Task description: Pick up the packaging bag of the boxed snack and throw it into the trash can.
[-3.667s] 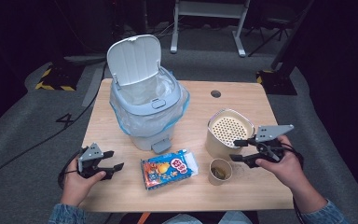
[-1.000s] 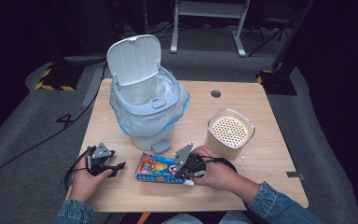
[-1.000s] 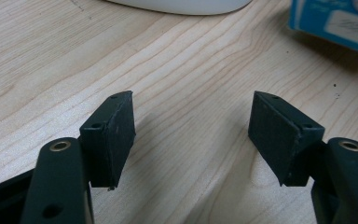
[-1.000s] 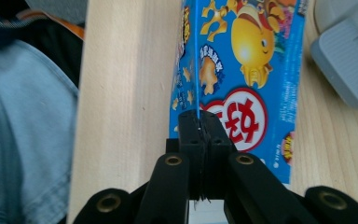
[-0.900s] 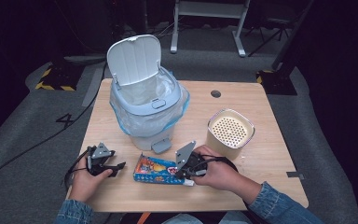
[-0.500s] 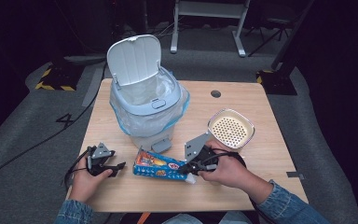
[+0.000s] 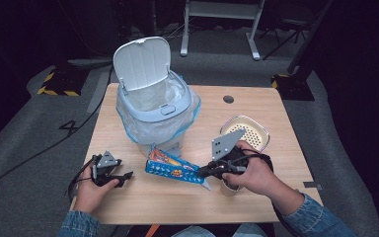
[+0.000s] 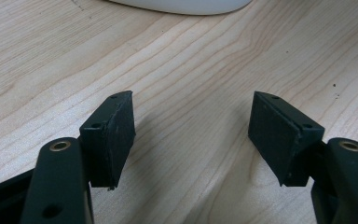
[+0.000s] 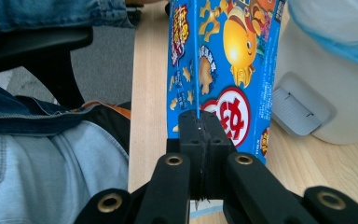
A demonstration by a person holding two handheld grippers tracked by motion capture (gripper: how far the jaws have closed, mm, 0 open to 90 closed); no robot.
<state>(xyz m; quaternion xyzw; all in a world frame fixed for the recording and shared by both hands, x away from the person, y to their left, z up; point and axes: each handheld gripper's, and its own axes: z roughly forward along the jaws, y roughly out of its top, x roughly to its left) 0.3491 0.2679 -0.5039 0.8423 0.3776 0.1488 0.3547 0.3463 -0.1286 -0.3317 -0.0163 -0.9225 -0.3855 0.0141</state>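
My left gripper [image 7: 109, 170] rests at the near left of the surface [image 7: 256, 106], jaws standing wide apart with nothing but bare wood between them; it has no part in this step. Just right of it, the blue snack packet [image 7: 173, 168] is off the wood, tilted, one end pointing toward the bin and the other pinched in my right gripper [image 7: 206, 172], whose jaws are clamped flat together on the packet's edge. Behind it, the white pedal bin [image 7: 154, 106] stands with its lid flipped up and a clear liner inside, mouth open. So I'm in the carry step, I'd say: packet picked, headed for the bin. Next I need height — lift it above the rim, swing left and far over the opening, then part the jaws. Further right sit a paper cup [image 7: 228, 188] under my hand and a perforated round container [image 7: 250, 132].
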